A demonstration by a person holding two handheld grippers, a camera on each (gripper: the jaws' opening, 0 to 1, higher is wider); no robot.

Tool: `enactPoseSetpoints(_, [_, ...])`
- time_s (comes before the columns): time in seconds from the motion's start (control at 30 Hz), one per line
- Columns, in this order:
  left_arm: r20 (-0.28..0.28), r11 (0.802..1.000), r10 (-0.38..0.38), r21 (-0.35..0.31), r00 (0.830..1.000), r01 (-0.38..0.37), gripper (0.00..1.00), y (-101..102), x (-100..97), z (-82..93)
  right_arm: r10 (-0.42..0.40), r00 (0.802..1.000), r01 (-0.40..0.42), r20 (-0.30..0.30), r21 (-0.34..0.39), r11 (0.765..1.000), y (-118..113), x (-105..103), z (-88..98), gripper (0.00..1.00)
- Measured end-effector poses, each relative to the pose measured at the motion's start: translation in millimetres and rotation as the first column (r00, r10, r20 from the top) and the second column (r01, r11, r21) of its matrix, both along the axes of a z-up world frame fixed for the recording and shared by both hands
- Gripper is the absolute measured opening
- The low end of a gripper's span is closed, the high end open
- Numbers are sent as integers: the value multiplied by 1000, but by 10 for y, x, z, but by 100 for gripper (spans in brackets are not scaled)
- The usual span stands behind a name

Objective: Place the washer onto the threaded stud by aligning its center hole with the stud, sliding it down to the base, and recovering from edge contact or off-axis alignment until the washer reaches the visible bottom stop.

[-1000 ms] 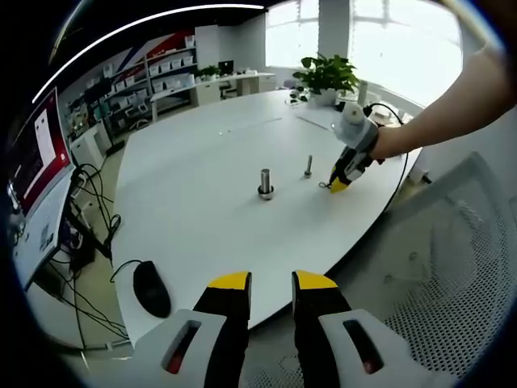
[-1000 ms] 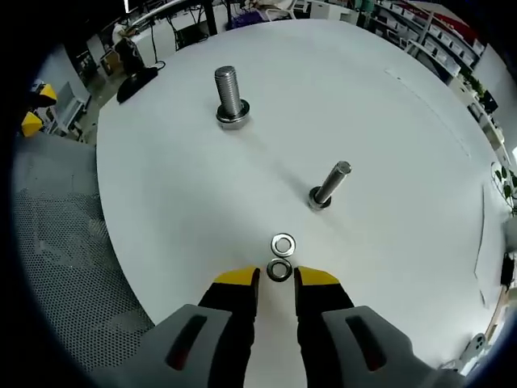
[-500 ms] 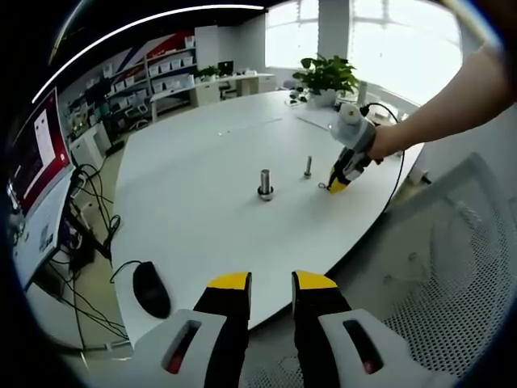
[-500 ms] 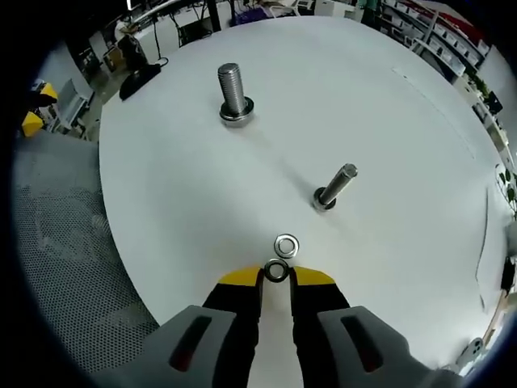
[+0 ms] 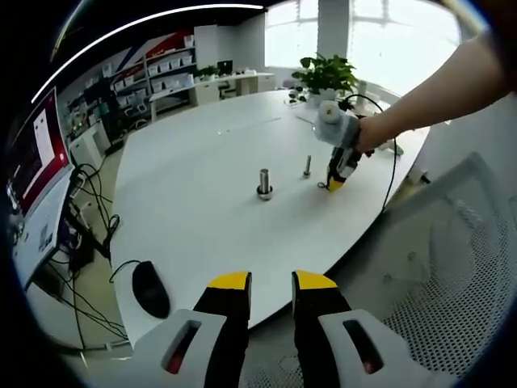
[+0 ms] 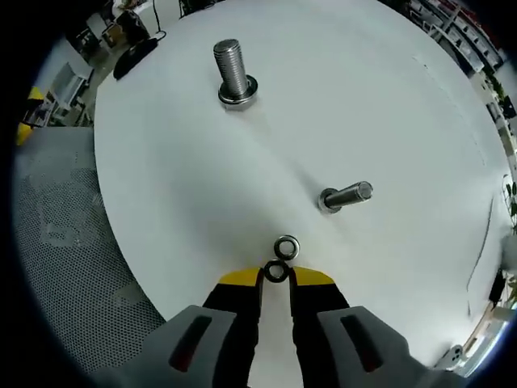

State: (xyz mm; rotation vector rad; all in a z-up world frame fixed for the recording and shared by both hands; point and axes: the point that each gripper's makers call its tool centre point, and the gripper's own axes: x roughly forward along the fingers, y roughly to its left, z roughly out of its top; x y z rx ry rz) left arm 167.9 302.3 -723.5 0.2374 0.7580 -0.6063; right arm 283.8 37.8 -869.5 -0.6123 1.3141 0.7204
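The right gripper (image 6: 276, 277) is closing its jaws on the near washer (image 6: 276, 272), lying flat on the white table (image 6: 178, 178) for an edge grasp. A second washer (image 6: 285, 246) is touching it at 12 o'clock; the small stud (image 6: 347, 196) is waiting at 1 o'clock, the large stud (image 6: 233, 74) beyond. The left gripper (image 5: 270, 283) is idling off the table edge, jaws slightly apart.

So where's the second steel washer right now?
In the right gripper view, the second steel washer lies flat on the white table, just beyond the washer between the right tool's tips.

washer (image 6: 276, 272) partly hidden between jaws, washers too small to tell in left gripper view
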Motion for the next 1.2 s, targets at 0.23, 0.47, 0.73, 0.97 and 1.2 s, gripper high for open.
enactPoseSetpoints(0.23, [-2,1000,-1,-1,1000,1,18,-3,-6,5,-112,993,108,35,112,988,-4,3,17,15])
enactPoseSetpoints(0.47, [-3,1000,-4,-1,1000,4,17,-6,-8,3,-33,994,23,105,98,995,13,-37,21,15])
enactPoseSetpoints(0.73, [-2,1000,-6,1,1000,6,17,-7,-8,0,-15,993,7,117,69,998,9,-34,24,15])
enactPoseSetpoints(0.97, [-3,1000,-5,3,1000,5,17,-4,-7,0,-30,991,19,134,81,997,-1,-11,21,15])
enactPoseSetpoints(1.2, [-4,1000,-5,4,1000,5,17,-1,-11,-3,-90,982,74,164,99,992,-42,-39,30,14])
